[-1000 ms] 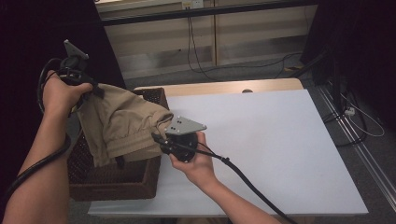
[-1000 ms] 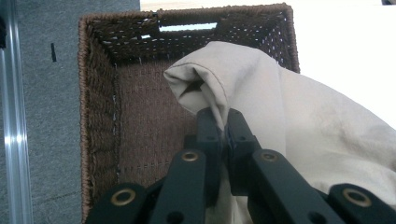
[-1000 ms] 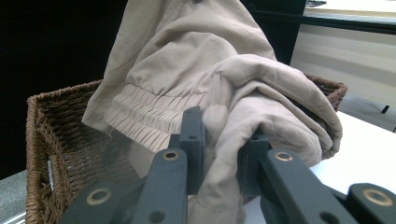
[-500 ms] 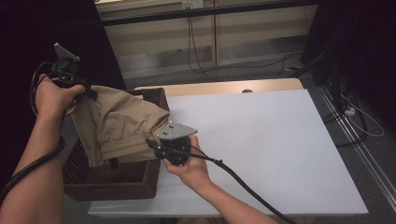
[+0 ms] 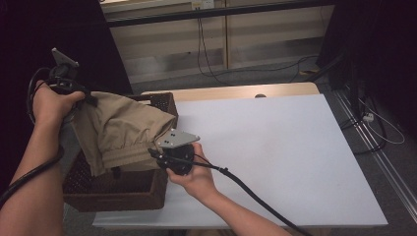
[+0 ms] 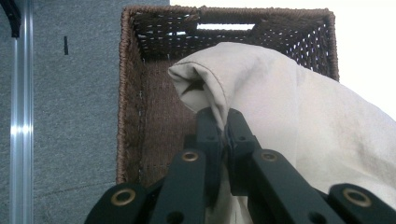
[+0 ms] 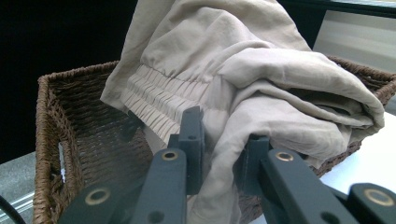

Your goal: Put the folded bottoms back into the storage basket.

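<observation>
The beige garment hung above the wicker basket at the white bench's left edge, hiding much of the basket's inside. The left gripper pinched a folded hem; the right gripper's fingers stood part-open around cloth, their grip unclear. Cables crossed the floor beyond.

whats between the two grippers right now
In the high view, the beige garment spans from the left gripper to the right gripper, hanging above the wicker basket.
</observation>
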The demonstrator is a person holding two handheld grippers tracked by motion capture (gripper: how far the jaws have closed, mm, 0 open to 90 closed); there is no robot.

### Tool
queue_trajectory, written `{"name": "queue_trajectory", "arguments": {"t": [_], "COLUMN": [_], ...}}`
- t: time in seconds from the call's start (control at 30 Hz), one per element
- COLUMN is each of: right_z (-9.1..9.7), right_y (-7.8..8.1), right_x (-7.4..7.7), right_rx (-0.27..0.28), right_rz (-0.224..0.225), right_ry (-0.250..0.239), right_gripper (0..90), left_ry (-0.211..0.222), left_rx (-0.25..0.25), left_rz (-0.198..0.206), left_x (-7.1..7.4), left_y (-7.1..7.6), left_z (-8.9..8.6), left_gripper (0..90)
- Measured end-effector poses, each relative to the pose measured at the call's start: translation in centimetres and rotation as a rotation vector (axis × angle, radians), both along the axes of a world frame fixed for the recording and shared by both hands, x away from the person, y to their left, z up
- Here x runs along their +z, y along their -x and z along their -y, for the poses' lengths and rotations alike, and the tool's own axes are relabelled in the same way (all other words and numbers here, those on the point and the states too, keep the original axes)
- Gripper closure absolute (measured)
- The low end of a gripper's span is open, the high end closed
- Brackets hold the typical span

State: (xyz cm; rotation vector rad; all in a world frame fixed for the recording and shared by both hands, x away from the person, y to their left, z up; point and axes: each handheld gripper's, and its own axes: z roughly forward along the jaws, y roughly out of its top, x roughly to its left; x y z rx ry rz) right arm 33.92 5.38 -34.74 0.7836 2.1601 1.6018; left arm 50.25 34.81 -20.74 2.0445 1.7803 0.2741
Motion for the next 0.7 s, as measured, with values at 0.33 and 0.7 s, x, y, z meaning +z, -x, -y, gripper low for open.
{"name": "queue_trajectory", "arguments": {"t": [0.33, 0.7], "right_z": [-0.7, -1.5], "right_y": [-0.2, -0.5], "right_x": [-0.3, -0.3], "right_rx": [0.008, 0.018], "right_rz": [-0.005, -0.009], "right_ry": [0.001, 0.012], "right_gripper": [76.1, 76.0], "left_ry": [0.0, 0.01], "left_rx": [0.01, 0.032], "left_rz": [0.004, 0.001], "left_x": [-0.1, -0.9], "left_y": [0.0, -0.1], "left_z": [-0.7, -1.9], "left_gripper": [87.1, 87.1]}}
